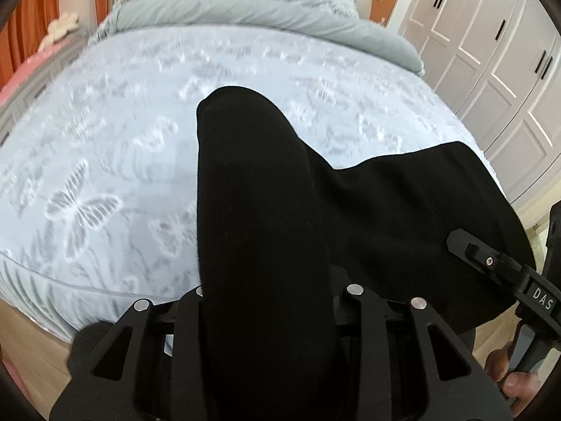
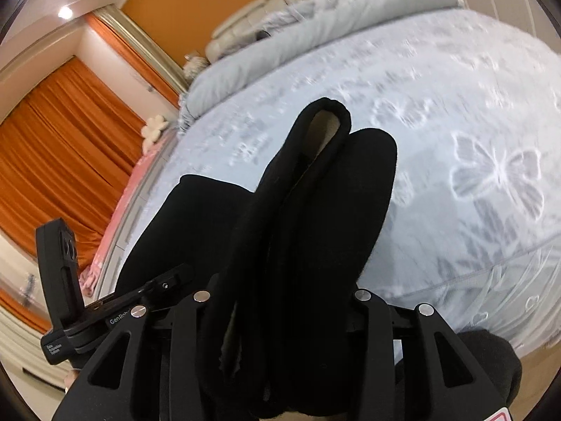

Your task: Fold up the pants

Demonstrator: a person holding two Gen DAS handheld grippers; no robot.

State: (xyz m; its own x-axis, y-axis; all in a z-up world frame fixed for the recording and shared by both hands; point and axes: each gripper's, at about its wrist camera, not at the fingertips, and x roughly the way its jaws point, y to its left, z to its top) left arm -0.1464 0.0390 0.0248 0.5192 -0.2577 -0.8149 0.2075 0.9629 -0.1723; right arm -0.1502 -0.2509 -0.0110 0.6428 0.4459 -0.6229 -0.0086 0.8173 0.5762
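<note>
Black pants (image 1: 385,217) held above the near edge of the bed (image 1: 105,161), lifted between the two tools. Motion blur on the bedspread in both views.

Left hand-held gripper (image 1: 263,273): fabric runs straight up between its fingers as a thick black fold, top rounded over. Fingers themselves hidden under cloth; the linkage arms sit close in on either side of the fold, so it reads as clamped on the pants. From that fold the cloth spreads right as a broad sheet to the right hand-held gripper (image 1: 491,263), seen side-on at the frame edge, its tip lying against the fabric.

Right wrist view: right hand-held gripper (image 2: 291,298) likewise has pants bunched between its fingers, closed on the cloth. A hemmed edge loops up at the top of the bunch (image 2: 326,115), pale inside showing through the loop. A second rounded fold stands just beside it to the right. The sheet of fabric slopes left toward the left hand-held gripper (image 2: 154,291), which enters from the lower left.

Bed: pale blue spread with white butterfly pattern; grey duvet (image 1: 245,10) rolled across the far end by the headboard. White wardrobe (image 1: 491,52) right of the bed; orange curtains (image 2: 52,140) left.
</note>
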